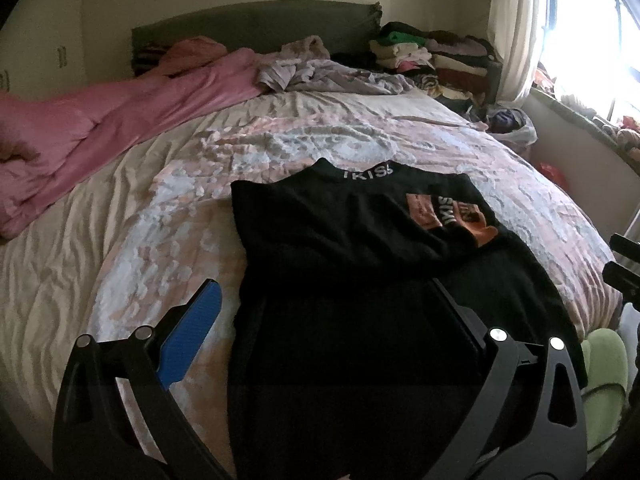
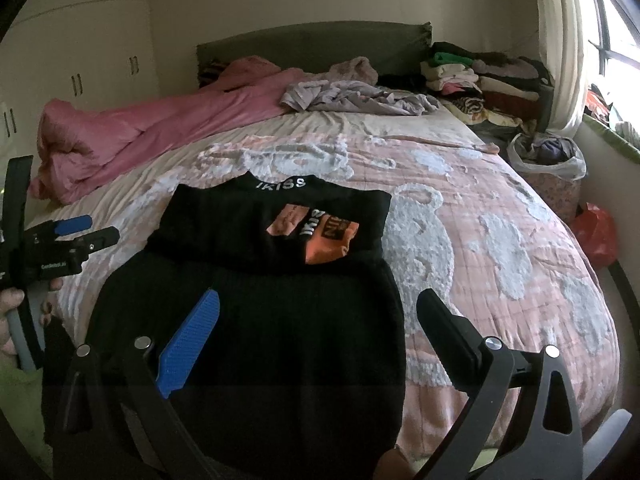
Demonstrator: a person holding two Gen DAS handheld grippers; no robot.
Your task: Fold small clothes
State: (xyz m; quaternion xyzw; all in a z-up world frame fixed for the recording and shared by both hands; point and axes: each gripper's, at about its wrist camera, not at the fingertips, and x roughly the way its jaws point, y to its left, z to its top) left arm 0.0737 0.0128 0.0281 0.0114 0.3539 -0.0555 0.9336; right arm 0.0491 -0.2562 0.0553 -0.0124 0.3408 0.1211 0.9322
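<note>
Bed (image 2: pixel 480 216), black top (image 2: pixel 256 320) between parted jaws

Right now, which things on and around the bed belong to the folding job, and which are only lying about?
For the job:
black top
left gripper
right gripper

Lying about:
pink duvet
lilac crumpled garment
stacked folded clothes
white plastic bag
patterned bedspread
</note>
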